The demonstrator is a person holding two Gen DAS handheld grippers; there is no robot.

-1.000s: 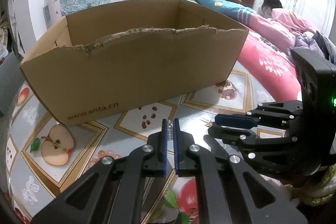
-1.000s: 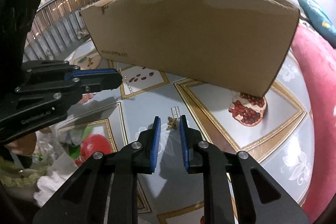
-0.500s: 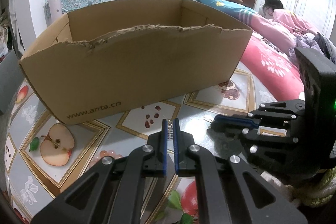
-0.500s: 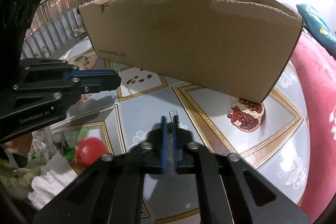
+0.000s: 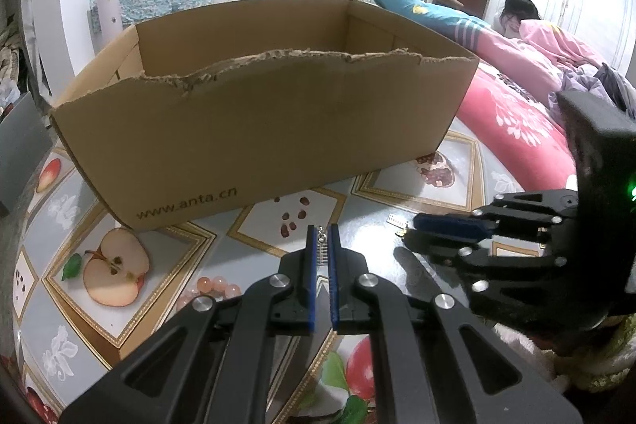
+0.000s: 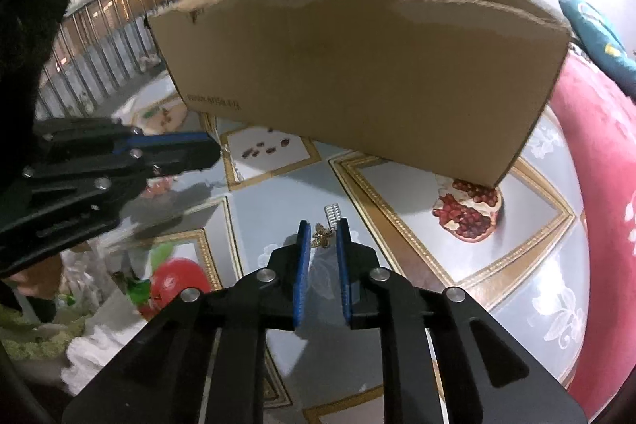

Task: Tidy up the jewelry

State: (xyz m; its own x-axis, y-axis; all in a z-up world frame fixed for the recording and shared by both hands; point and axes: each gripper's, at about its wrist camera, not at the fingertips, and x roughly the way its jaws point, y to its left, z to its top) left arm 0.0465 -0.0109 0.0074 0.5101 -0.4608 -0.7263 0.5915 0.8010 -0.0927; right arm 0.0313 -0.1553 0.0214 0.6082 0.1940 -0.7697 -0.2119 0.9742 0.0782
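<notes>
My left gripper [image 5: 322,230] is shut on a small silver piece of jewelry [image 5: 322,246] that stands upright between its blue pads, in front of the cardboard box [image 5: 258,130]. My right gripper [image 6: 322,225] hovers over the fruit-print tablecloth [image 6: 417,233] with its jaws opening. A small gold butterfly piece [image 6: 324,235] lies between its fingertips, and the pads do not press on it. A silver comb-like piece [image 6: 332,212] lies just beyond it. The right gripper [image 5: 409,233] shows at the right in the left wrist view, the left gripper [image 6: 214,150] at the left in the right wrist view.
The open cardboard box [image 6: 357,74] with a torn front rim fills the back of the table. Pink beads [image 5: 214,289] lie near my left gripper. A bed with a pink blanket [image 5: 516,130] borders the right side, with a person [image 5: 520,10] lying on it. A railing [image 6: 99,46] runs at the far left.
The right gripper's jaws shut over the gold butterfly half a second ago and have parted again. The left gripper has kept still, shut on the silver piece.
</notes>
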